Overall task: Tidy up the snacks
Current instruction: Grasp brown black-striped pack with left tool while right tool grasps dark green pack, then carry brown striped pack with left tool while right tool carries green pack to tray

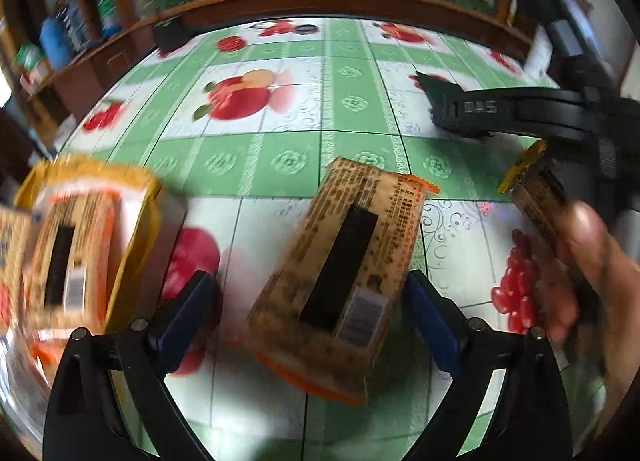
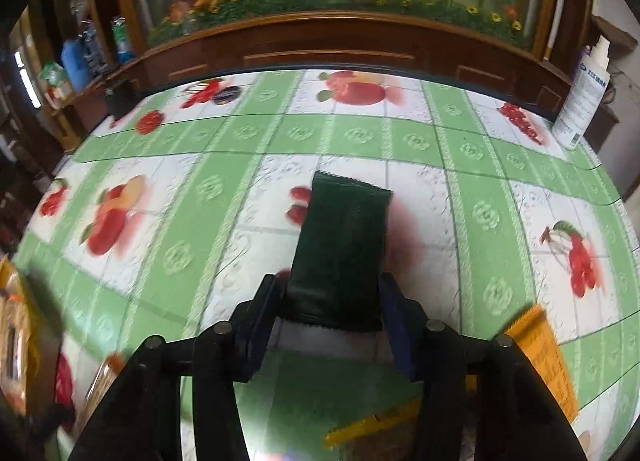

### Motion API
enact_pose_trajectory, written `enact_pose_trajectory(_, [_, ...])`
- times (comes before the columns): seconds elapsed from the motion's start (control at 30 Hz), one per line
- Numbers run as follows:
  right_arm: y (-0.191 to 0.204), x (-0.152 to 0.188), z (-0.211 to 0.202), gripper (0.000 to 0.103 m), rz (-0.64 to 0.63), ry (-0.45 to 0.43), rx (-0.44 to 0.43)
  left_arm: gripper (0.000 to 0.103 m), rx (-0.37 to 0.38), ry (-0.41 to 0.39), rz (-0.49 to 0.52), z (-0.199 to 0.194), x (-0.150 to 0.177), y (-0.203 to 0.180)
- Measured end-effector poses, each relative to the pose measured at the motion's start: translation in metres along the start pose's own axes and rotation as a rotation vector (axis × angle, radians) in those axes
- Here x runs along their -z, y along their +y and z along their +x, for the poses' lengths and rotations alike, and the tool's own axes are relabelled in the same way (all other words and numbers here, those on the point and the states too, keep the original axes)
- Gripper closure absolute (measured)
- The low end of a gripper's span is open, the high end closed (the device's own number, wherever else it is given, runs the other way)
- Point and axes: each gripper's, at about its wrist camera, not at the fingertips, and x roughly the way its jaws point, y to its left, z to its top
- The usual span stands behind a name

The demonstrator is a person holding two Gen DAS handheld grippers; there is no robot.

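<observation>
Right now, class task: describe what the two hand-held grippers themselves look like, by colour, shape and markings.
The left hand-held gripper has black arched arms with round silver pins, ending in flat dark blue finger pads. The right hand-held gripper is built the same; seen from the left wrist view, its black finger carries pale "DAS" lettering.

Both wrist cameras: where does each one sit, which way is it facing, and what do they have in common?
Left wrist: on the open left gripper, looking down at an orange snack pack; a hand shows.
Right wrist: on the right gripper, shut on a dark green packet.
Shared: fruit-print tablecloth, wooden cabinet behind.
</observation>
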Motion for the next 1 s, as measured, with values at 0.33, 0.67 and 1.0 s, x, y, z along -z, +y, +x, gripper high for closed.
enact_pose_trajectory(0.33, [-0.026, 0.06, -0.08, 0.056, 0.108, -0.089, -0.245, 0.045, 0.059, -0.043, -0.006, 0.0, -0.008, 0.0])
enact_pose_trajectory(0.67, [-0.071, 0.128, -0.138, 0.056, 0.27, -0.177, -0.461, 0.048, 0.065, -0.121, -0.065, -0.041, 0.02, 0.004])
enact_pose_trajectory(1.0, [-0.046, 0.146, -0.152, 0.056, 0.223, -0.208, -0.565, 0.049, -0.111, -0.282, -0.099, -0.115, 0.064, 0.025])
